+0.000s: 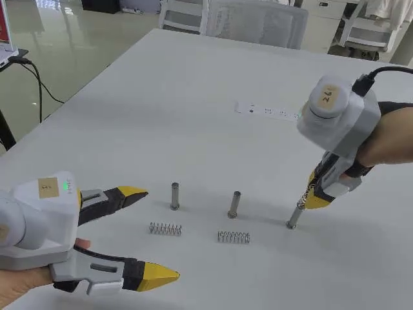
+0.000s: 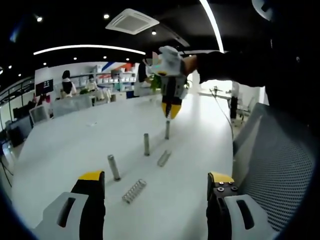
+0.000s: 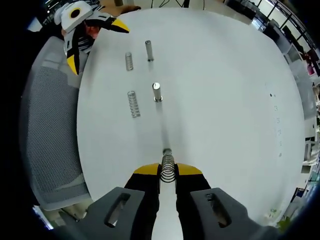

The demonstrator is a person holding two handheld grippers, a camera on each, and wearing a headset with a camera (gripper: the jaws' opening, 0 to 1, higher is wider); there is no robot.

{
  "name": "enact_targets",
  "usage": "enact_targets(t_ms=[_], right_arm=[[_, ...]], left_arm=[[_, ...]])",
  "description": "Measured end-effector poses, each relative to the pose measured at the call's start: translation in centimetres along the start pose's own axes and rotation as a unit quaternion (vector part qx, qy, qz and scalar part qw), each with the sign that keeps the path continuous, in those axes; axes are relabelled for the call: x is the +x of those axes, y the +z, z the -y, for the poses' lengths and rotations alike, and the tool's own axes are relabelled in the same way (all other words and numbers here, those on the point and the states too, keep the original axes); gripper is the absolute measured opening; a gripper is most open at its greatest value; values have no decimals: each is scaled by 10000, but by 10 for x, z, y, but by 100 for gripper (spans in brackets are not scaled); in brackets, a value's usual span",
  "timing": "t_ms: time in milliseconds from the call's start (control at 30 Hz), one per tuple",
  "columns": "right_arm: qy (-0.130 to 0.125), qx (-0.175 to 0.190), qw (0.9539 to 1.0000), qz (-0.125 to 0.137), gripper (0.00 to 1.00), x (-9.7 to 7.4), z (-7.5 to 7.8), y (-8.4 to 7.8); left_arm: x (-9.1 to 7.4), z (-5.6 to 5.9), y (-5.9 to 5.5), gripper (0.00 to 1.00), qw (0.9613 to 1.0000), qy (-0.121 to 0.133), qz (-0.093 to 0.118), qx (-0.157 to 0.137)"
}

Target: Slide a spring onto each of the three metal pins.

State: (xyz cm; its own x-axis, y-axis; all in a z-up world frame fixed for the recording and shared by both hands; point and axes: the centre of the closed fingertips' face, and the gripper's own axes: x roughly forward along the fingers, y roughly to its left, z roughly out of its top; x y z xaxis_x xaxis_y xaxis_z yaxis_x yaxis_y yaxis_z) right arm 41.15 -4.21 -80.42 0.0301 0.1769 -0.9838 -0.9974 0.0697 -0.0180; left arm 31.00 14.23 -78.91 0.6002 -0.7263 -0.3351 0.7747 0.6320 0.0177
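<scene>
Three metal pins stand upright in a row on the white table: the left pin (image 1: 175, 195), the middle pin (image 1: 234, 204) and the right pin (image 1: 295, 215). My right gripper (image 1: 314, 196) is shut on a spring (image 3: 168, 168), held just above the top of the right pin (image 3: 167, 151). Two loose springs lie flat in front of the pins, one (image 1: 166, 228) near the left pin, the other (image 1: 233, 237) near the middle pin. My left gripper (image 1: 150, 234) hangs open at the near left, short of the springs, with nothing between its jaws.
A white power strip (image 1: 268, 111) lies on the table (image 1: 193, 97) beyond the pins. Grey mesh chairs (image 1: 258, 22) stand at the far edge. A black cable (image 1: 35, 77) hangs at the left past the table edge.
</scene>
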Motion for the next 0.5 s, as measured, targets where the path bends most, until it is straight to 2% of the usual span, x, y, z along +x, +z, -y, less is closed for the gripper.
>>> enact_targets(t_ms=[500], right_arm=[[87,56,9998,-157,8,25,0,-2]], left_arm=[[0,0,-4,80,9999,-13,-98,-20]])
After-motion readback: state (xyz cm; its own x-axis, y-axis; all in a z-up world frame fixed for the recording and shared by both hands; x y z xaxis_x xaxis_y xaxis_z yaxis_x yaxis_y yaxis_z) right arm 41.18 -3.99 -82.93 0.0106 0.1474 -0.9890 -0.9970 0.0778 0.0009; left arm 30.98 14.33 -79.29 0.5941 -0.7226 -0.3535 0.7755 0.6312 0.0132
